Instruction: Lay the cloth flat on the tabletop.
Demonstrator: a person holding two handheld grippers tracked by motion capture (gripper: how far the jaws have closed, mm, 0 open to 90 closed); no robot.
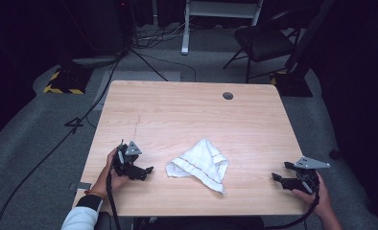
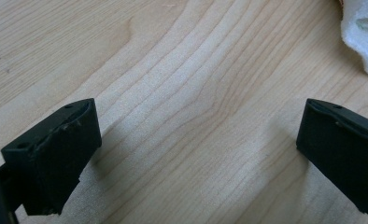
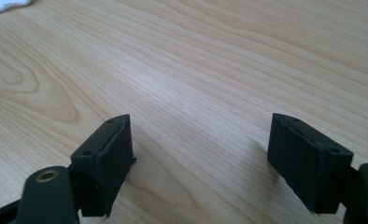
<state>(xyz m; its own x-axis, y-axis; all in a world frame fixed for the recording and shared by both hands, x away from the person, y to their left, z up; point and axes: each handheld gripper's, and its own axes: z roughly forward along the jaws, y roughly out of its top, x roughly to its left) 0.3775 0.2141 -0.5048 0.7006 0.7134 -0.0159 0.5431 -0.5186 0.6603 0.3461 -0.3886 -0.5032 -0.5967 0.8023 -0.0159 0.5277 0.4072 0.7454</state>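
Both grippers' jaws stood spread, empty. Crumpled white cloth (image 1: 199, 164) lay between them, nearer left gripper (image 1: 141, 171) than right gripper (image 1: 279, 176).

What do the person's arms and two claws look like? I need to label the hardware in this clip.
Both the left claw and the right claw are black, each with two blocky jaws, a grey three-cornered plate on top and a black trailing cable. The left arm wears a white sleeve with a dark cuff and an orange wristband.
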